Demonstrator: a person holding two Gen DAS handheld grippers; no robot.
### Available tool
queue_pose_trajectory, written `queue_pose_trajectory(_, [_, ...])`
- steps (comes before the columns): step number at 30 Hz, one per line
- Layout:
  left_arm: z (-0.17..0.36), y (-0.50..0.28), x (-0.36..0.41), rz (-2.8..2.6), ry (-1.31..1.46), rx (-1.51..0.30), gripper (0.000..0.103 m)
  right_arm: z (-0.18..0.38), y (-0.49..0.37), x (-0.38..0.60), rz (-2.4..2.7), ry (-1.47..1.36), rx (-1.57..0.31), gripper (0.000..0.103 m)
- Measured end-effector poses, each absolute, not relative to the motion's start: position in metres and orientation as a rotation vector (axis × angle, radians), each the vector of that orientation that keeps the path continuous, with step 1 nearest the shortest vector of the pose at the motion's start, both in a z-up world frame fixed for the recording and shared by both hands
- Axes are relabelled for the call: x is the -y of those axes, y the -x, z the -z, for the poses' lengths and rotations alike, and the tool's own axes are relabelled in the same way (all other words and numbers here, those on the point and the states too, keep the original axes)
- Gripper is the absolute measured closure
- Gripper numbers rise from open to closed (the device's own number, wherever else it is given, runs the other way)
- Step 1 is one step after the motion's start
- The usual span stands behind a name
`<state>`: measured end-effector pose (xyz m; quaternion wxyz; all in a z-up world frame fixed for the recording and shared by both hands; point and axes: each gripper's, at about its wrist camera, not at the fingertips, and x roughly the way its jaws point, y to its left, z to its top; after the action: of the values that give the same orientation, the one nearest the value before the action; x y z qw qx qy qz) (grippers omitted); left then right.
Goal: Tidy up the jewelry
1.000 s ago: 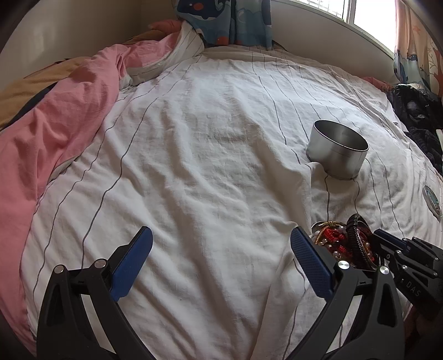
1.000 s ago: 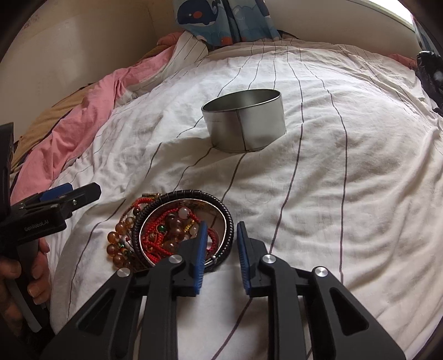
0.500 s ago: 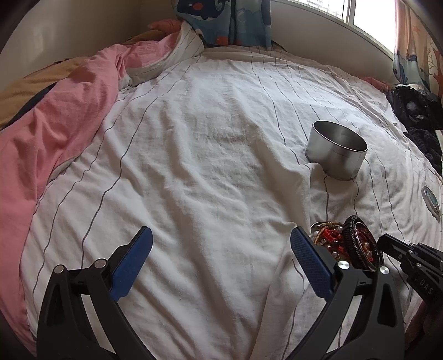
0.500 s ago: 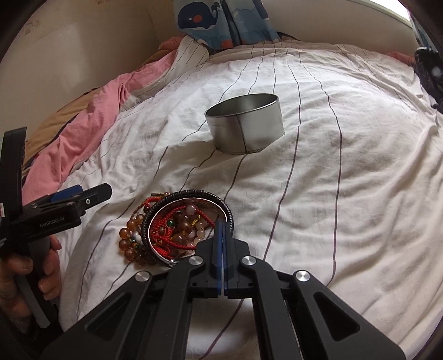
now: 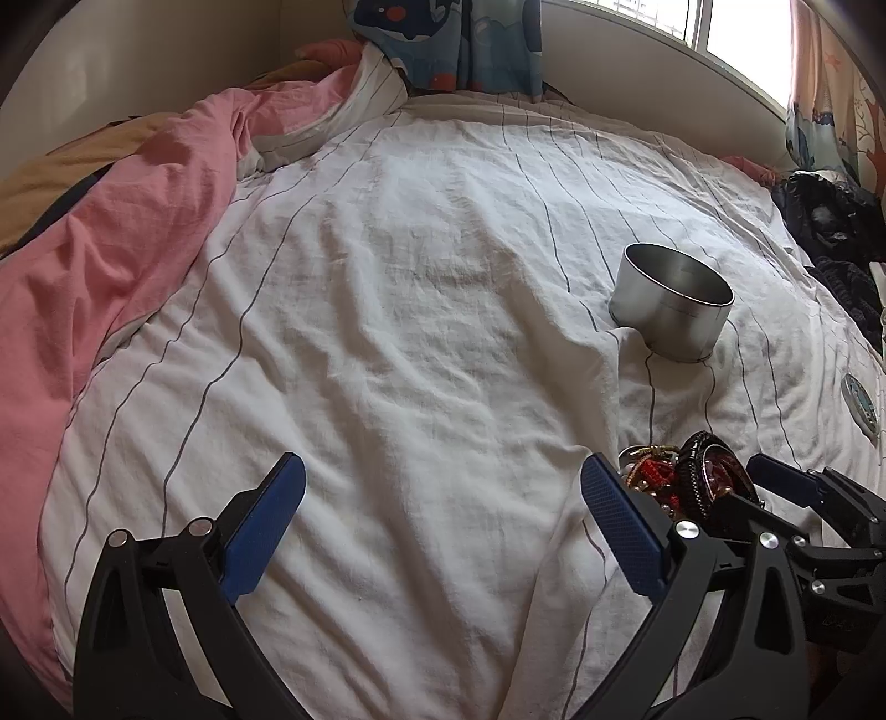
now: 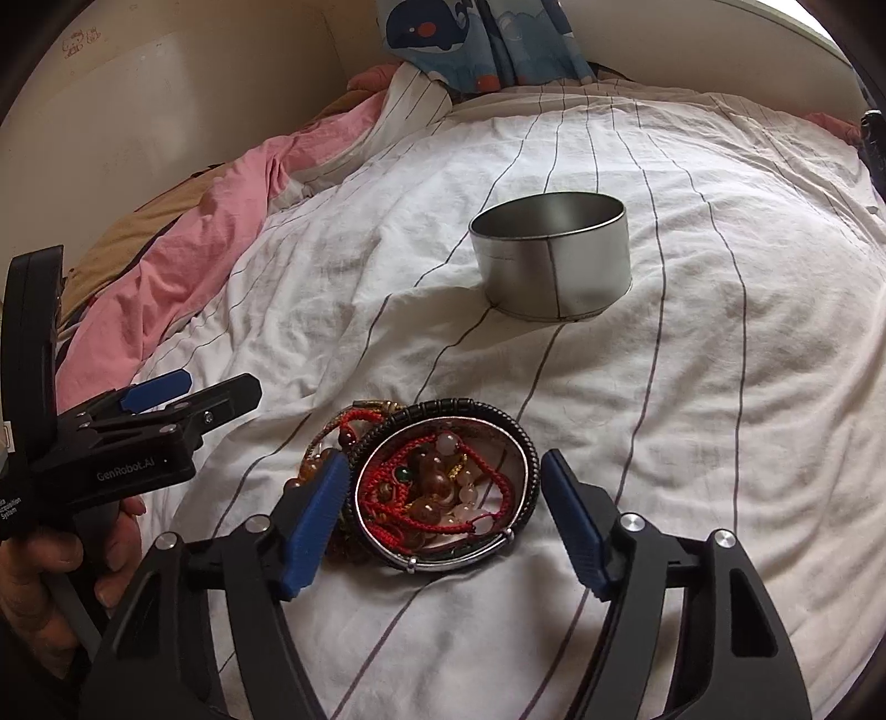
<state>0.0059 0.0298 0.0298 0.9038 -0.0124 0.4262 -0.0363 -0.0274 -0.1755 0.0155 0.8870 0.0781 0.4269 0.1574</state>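
A pile of jewelry [image 6: 443,487] lies on the white striped bedsheet [image 6: 692,415]: red cord bracelets, amber and pale beads, a silver bangle and a black braided bangle. My right gripper [image 6: 446,498] is open, its blue pads either side of the pile, low over it. An empty round metal tin [image 6: 554,260] stands farther back on the sheet. In the left wrist view the pile [image 5: 686,482] lies just right of my right finger and the tin [image 5: 673,302] is beyond. My left gripper [image 5: 443,520] is open and empty over bare sheet; it also shows in the right wrist view [image 6: 183,399].
A pink quilt [image 5: 111,266] is bunched along the left side of the bed. A whale-print curtain [image 5: 443,44] hangs at the head. Dark clothing [image 5: 830,232] lies at the right edge. A small round disc [image 5: 861,404] lies on the sheet right of the tin.
My right gripper shut half a second ago and has now opened wide, and moved forward so its fingers straddle the jewelry pile. My left gripper has stayed in place, open.
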Motion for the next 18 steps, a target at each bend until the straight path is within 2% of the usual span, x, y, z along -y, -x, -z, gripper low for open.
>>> queue_pose_trajectory(1, [-0.03,-0.006,-0.03,0.075,0.026,-0.881,0.007,-0.016,0.028,0.176,-0.327,-0.165,-0.885,0.042])
queue_pose_trajectory(3, [-0.03,-0.006,-0.03,0.075,0.026,-0.884,0.007,-0.016,0.029,0.177,-0.365,-0.193,-0.892,0.067])
queue_pose_trajectory(4, [-0.03,-0.006,-0.029,0.076,0.026,-0.883,0.007,-0.018,0.029,0.175,-0.361,-0.185,-0.889,0.076])
queue_pose_trajectory(7, [-0.03,-0.006,-0.03,0.074,0.028,-0.886,0.007,-0.02,0.03,0.174,-0.354,-0.17,-0.893,0.075])
queue_pose_trajectory(10, [-0.03,-0.007,-0.03,0.076,0.033,-0.887,0.007,-0.025,0.037,0.175,-0.359,-0.161,-0.873,0.061])
queue_pose_trajectory(14, [-0.031,-0.007,-0.031,0.083,0.033,-0.892,0.007,-0.022,0.044,0.165,-0.375,-0.079,-0.892,0.062])
queue_pose_trajectory(18, [-0.032,-0.007,-0.032,0.082,0.039,-0.898,0.007,-0.019,0.044,0.17,-0.381,-0.1,-0.895,0.07])
